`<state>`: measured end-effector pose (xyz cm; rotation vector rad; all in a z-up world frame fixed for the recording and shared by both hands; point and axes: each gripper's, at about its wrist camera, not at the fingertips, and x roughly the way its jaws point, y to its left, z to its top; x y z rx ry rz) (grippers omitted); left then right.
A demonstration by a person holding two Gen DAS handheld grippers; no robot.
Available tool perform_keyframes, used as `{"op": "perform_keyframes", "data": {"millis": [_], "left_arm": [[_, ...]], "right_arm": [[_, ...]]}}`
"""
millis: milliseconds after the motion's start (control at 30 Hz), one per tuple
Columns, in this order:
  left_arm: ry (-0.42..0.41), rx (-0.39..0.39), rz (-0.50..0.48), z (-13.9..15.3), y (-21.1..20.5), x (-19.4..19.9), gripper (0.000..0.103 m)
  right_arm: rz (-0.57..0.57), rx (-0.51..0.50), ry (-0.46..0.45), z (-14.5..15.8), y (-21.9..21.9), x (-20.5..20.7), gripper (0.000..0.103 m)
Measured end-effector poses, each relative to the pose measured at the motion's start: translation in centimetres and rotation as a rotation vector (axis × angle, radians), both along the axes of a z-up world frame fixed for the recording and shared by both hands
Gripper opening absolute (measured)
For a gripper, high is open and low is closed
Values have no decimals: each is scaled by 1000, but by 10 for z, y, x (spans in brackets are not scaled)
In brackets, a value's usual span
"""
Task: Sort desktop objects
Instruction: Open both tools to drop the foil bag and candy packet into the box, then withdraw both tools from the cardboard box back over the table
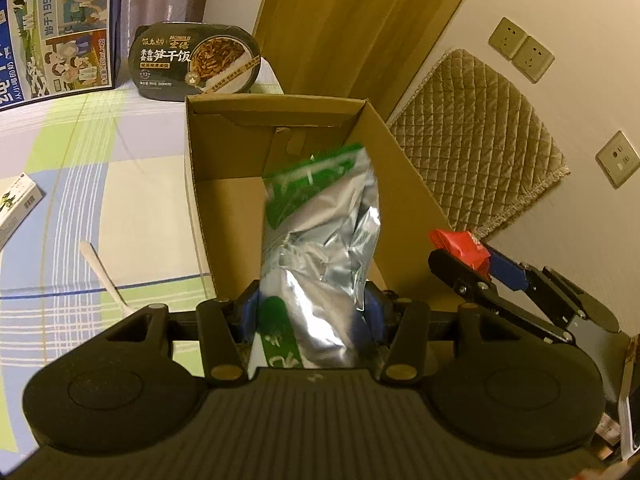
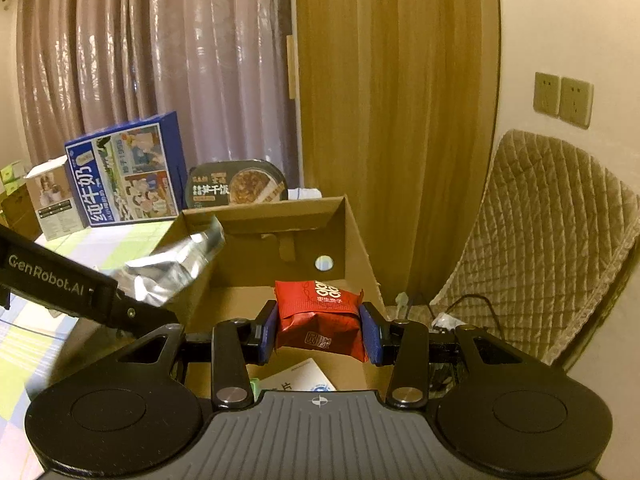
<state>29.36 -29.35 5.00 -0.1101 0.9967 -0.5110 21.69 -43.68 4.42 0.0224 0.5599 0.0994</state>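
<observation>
My left gripper (image 1: 310, 308) is shut on a silver and green foil pouch (image 1: 324, 232) and holds it over the open cardboard box (image 1: 224, 208). The pouch also shows in the right wrist view (image 2: 176, 264), at the box's left wall. My right gripper (image 2: 319, 330) is shut on a red snack packet (image 2: 320, 316) and holds it above the box (image 2: 352, 232). In the left wrist view the right gripper (image 1: 464, 256) and its red packet (image 1: 460, 246) sit at the box's right wall. A white booklet (image 2: 300, 378) lies inside the box.
A black instant-rice bowl (image 1: 196, 62) and a blue milk carton box (image 1: 56, 36) stand behind the box on the checked tablecloth (image 1: 80, 200). A small white box (image 1: 14, 204) and a white spoon (image 1: 102, 272) lie left. A quilted chair (image 2: 552, 240) stands right.
</observation>
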Motion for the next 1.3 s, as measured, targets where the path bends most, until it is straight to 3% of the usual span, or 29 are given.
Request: {"op": "perform_keyframes", "data": {"millis": [367, 833, 900, 933, 967, 1300], "left_arm": [[-87, -12, 22, 7, 5, 1, 43], [-102, -9, 40, 4, 36, -22, 50], [-103, -10, 45, 4, 42, -24, 50], [-103, -11, 46, 4, 44, -25, 50], [-104, -11, 48, 4, 47, -27, 51], [-130, 6, 85, 3, 83, -51, 61]], "right_arm": [[4, 5, 26, -13, -2, 4, 40], [28, 29, 37, -9, 8, 14, 41], [50, 42, 34, -8, 10, 19, 49], [48, 42, 32, -7, 10, 20, 62], [42, 42, 26, -6, 10, 21, 65], [28, 51, 30, -4, 9, -14, 67]]}}
